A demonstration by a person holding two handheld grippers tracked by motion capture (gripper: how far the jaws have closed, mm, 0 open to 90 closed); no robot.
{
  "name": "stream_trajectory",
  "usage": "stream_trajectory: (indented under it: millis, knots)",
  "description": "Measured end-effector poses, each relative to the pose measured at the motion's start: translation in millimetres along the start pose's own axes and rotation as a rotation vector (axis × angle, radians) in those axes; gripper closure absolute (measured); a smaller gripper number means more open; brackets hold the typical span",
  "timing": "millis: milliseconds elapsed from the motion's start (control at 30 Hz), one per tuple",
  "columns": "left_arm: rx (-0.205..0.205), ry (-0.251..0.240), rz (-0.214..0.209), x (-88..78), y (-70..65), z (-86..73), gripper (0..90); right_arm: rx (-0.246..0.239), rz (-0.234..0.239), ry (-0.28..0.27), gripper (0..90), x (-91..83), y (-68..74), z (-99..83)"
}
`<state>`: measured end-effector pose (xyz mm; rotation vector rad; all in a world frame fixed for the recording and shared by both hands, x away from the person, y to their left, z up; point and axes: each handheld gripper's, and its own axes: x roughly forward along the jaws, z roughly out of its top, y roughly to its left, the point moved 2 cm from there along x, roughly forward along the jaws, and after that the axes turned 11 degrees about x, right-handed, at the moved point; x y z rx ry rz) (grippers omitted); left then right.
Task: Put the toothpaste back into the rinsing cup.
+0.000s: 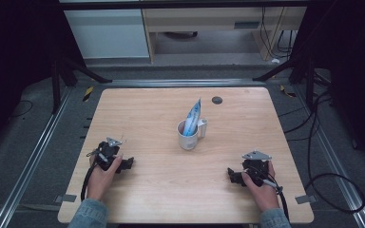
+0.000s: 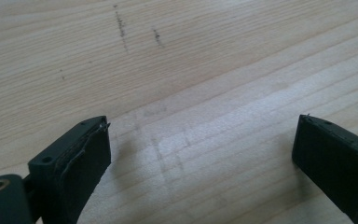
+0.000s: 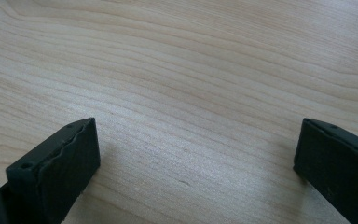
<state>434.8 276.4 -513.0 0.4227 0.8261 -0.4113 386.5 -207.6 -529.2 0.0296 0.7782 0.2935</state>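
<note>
A white mug [image 1: 188, 135] stands upright near the middle of the wooden table [image 1: 147, 114], with a blue and white tube [image 1: 193, 116] leaning out of it. My left gripper [image 1: 127, 163] rests on the table at the front left, a hand around it, jaws pointing right. In the left gripper view its jaws stand wide apart over bare wood, so the left gripper [image 2: 200, 140] is open. My right gripper [image 1: 231, 175] rests at the front right, pointing left. The right gripper [image 3: 196, 144] is open too, with nothing between its jaws.
A small dark round disc [image 1: 217, 99] lies near the table's far edge. Faint pencil-like marks [image 2: 137, 35] show on the wood ahead of the left gripper. Black cables [image 1: 323, 156] trail on the floor to the right of the table.
</note>
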Motion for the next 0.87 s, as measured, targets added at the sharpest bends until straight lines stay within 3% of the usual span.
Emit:
stream_trajectory:
  millis: [200, 333, 500, 867]
  knots:
    - [-0.013, -0.022, 0.001, 2.3, 7.7, -2.7, 2.7, 0.002, 0.000, 0.000, 0.4, 0.0, 0.1, -0.1]
    - [-0.046, -0.050, -0.023, 6.9, 15.7, -6.1, 1.2, 0.002, 0.000, 0.000, 0.4, 0.0, 0.1, -0.1]
    - [-0.038, -0.111, -0.019, 10.5, 22.3, -10.9, 0.0, 0.002, 0.000, 0.000, 0.4, 0.0, 0.1, -0.1]
    - [-0.047, -0.108, -0.017, 10.6, 23.4, -11.2, 0.0, 0.000, -0.001, 0.001, 0.4, 0.0, 0.0, -0.1]
